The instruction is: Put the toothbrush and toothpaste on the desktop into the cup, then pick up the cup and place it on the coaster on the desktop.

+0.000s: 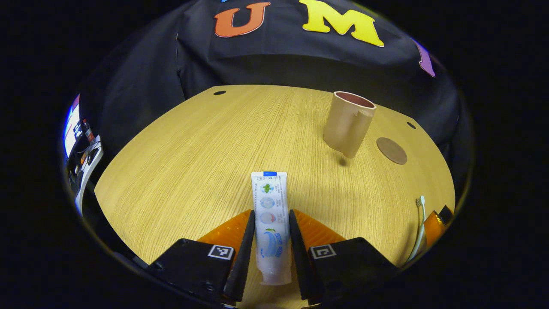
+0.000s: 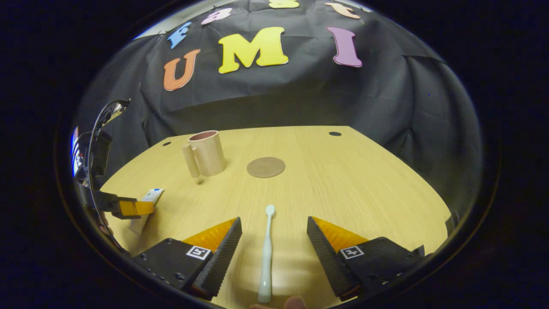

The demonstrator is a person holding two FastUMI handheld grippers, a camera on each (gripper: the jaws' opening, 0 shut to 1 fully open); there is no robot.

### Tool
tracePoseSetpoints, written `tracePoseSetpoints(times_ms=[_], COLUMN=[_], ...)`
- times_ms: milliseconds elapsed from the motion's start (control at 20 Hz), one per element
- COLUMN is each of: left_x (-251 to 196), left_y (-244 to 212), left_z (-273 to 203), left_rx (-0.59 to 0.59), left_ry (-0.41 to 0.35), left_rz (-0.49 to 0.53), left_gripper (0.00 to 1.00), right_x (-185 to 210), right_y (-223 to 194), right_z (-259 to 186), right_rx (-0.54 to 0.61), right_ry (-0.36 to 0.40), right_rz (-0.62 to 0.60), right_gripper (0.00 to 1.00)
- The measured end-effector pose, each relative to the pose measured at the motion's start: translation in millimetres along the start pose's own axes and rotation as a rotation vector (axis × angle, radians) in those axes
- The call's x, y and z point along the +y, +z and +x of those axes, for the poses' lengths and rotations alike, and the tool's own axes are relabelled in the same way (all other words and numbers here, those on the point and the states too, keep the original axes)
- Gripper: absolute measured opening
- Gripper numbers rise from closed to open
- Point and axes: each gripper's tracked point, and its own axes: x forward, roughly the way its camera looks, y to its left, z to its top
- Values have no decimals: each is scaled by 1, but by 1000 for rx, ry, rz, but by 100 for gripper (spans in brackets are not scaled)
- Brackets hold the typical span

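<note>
The light wood-grain round desktop (image 1: 180, 171) serves as the landmark for all positions. In the left gripper view, the left gripper (image 1: 271, 225) is lowered to the desktop at its near edge, and the white printed plastic toothpaste tube (image 1: 270, 223) is seen lying flat between its two fingers (image 1: 245, 244), which are closed in against the tube's two long sides. Toward the far right part of the desktop, the beige cylindrical handled cup (image 1: 348, 122) is seen standing upright, its opening turned up and its handle turned toward the camera, with the flat brown round coaster (image 1: 391, 150) lying just beside it on the wood and apart from it. At the desktop's right edge, the slim white toothbrush (image 1: 419, 231) is seen beside a finger of the other gripper. In the right gripper view, the right gripper (image 2: 274, 234) is held with its jaws spread wide, and the toothbrush (image 2: 266, 253) lies on the desktop between them, touched by neither finger, its head pointing toward the coaster (image 2: 266, 167). The cup (image 2: 206, 153) stands left of the coaster, and the left gripper (image 2: 135, 208) is seen at the desktop's left edge, on the tube (image 2: 146, 205).
</note>
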Motion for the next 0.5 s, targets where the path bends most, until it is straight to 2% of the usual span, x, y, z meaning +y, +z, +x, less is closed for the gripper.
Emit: tracePoseSetpoints(times_ms=[100, 150, 300, 500], left_x=[-4, -12, -19, -25], left_y=[1, 10, 35, 52], left_z=[-6, -15, -45, -67], left_rx=[-12, -55, -184, -275], left_ry=[-38, -72, -87, -100], left_rz=[-30, -45, 15, 60], left_gripper=[48, 46, 43, 42], right_x=[0, -1, 5, 14], right_y=[0, -2, -7, -13], right_z=[0, 1, 3, 5], right_rx=[1, 4, 19, 33], right_ry=[-2, -3, 7, 15], right_rz=[-4, -4, -22, -50], right_gripper=[92, 93, 93, 93])
